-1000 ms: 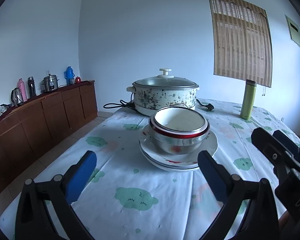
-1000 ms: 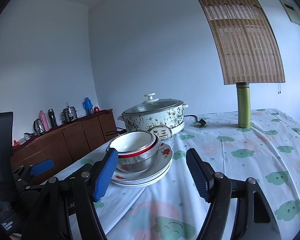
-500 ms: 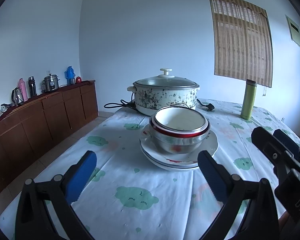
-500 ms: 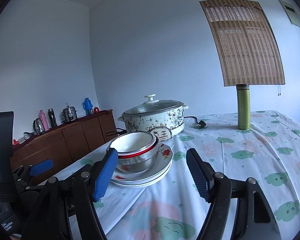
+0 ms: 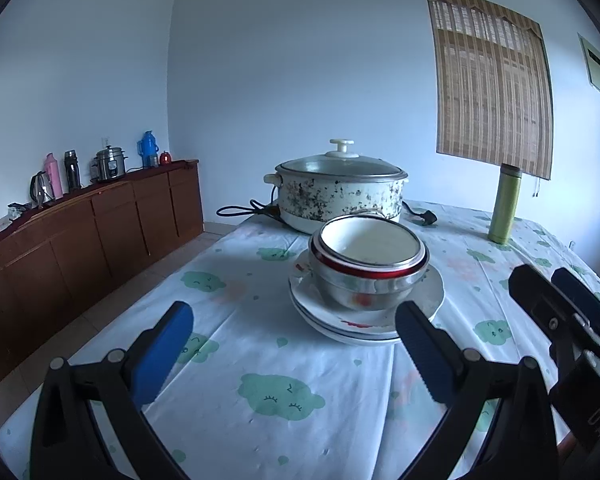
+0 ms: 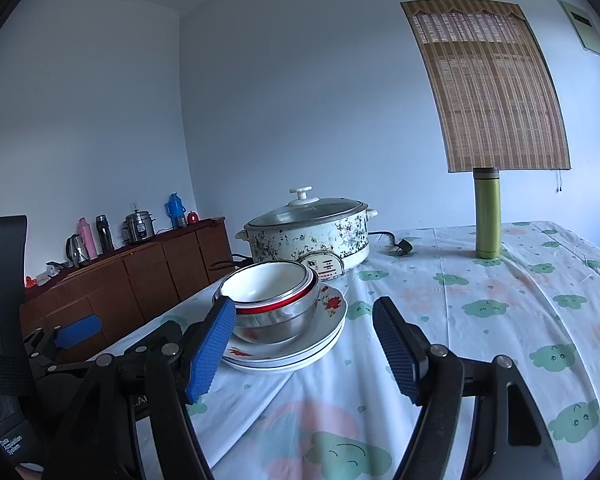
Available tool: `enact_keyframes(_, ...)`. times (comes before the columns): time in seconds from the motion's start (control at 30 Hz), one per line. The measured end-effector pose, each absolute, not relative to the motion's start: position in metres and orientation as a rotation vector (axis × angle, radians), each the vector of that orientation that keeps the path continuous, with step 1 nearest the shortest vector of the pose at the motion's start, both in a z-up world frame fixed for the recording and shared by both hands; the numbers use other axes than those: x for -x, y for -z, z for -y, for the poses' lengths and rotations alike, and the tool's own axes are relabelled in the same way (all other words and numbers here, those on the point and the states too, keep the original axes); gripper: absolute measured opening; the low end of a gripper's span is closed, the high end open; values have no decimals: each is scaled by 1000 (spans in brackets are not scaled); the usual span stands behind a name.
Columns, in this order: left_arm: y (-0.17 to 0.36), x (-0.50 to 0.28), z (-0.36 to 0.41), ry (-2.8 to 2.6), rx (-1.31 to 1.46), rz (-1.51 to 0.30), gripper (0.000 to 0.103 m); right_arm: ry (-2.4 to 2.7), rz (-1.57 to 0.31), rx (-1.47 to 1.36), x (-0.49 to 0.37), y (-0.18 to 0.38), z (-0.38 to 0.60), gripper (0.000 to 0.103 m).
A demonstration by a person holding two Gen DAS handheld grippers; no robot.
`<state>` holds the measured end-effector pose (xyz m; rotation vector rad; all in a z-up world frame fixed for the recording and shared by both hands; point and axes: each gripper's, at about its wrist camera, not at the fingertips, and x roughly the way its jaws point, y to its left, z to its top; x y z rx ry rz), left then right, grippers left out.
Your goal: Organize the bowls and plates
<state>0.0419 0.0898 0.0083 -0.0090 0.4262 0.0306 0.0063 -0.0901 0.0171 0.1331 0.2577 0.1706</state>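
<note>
A white bowl (image 5: 374, 243) sits nested in a red-rimmed bowl and a steel bowl (image 5: 364, 290), all on stacked white plates (image 5: 432, 300) on the table. The stack also shows in the right wrist view: white bowl (image 6: 266, 284), steel bowl (image 6: 280, 322), flowered plates (image 6: 328, 320). My left gripper (image 5: 292, 352) is open and empty, short of the stack. My right gripper (image 6: 304, 344) is open and empty, to the right of the stack and short of it.
A speckled lidded cooker (image 5: 340, 196) stands behind the stack with its cord. A green flask (image 5: 506, 204) stands at the back right. A wooden sideboard (image 5: 80, 232) with kettles runs along the left wall. The tablecloth (image 5: 276, 396) has green cloud prints.
Both grippers have stayed open and almost still; the views have shifted only slightly.
</note>
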Motion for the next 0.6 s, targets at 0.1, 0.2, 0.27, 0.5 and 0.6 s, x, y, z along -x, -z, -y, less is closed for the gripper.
enact_keyframes(0.1,-8,-42,-89,-40,1,-425,103,-172,-261,-133,-6,-17,90,73)
enact_keyframes(0.2,-9,-41,-88,-53,-5,-416,103,-173,-257,-128,-4,-17,88,73)
enact_keyframes(0.27,-9,-41,-88,-53,-2,-416,103,-173,-254,-127,-4,-17,88,73)
enact_keyframes(0.5,-9,-41,-87,-51,-7,-412,103,-173,-260,-133,-4,-16,89,73)
enact_keyframes(0.6,-10,-40,-85,-55,-22,-402,103,-173,-261,-132,-4,-16,89,73)
